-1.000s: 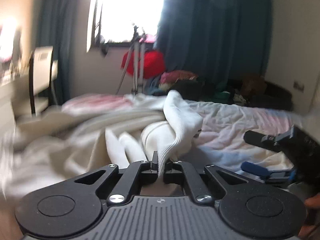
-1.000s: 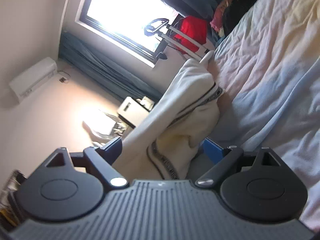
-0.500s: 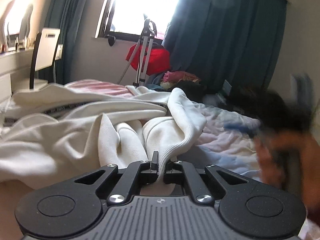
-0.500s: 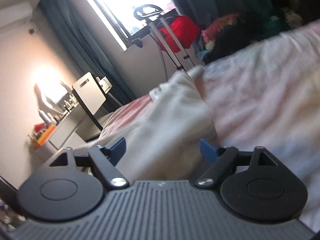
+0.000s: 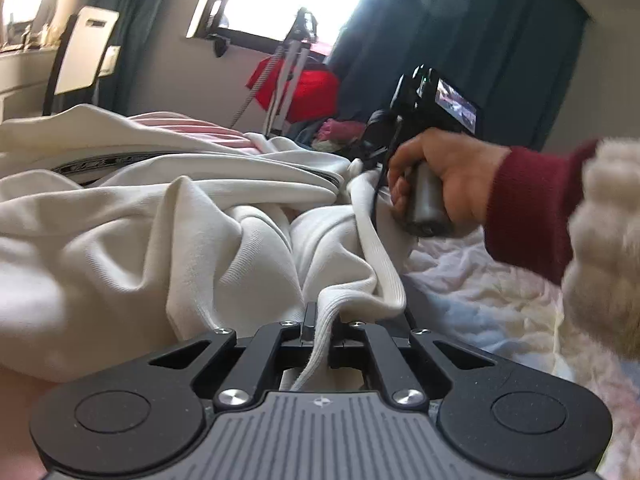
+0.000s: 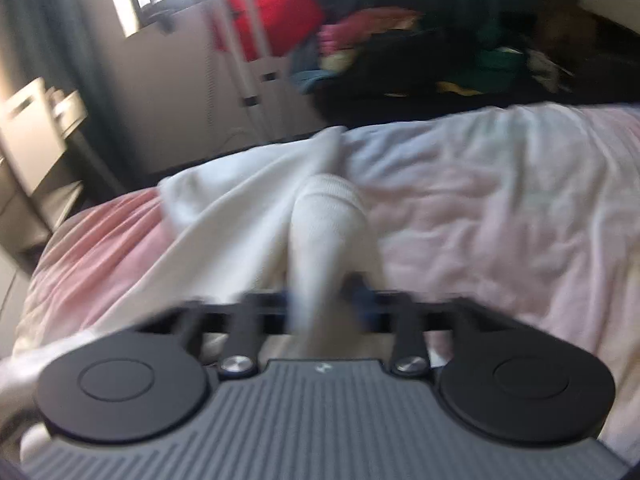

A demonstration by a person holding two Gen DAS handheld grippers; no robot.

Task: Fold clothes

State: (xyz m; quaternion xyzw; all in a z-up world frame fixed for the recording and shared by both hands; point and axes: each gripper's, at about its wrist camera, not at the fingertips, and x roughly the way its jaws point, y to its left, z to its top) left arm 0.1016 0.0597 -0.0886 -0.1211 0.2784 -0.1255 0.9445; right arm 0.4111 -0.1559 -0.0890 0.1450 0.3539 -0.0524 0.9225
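A white sweatshirt (image 5: 160, 240) lies crumpled on the bed. My left gripper (image 5: 320, 330) is shut on its ribbed hem, which runs away from the jaws toward the far side. There a person's hand (image 5: 444, 176) in a dark red sleeve holds my right gripper at the other end of the same hem. In the blurred right wrist view, my right gripper (image 6: 320, 304) has its jaws closing. A ribbed white band (image 6: 328, 232) sits between them, and the pads appear to press on it.
The bedsheet (image 6: 500, 220) is pale pink and blue, wrinkled, and bare to the right of the garment. Beyond the bed are a pile of clothes (image 6: 400, 48), a red bag (image 5: 304, 88), a tripod (image 5: 292, 64), a chair (image 5: 84, 56) and dark curtains.
My right gripper swung across the bed to the far end of the hem and its wide jaws came together on the white cloth. My left gripper sank a little, still gripping the hem.
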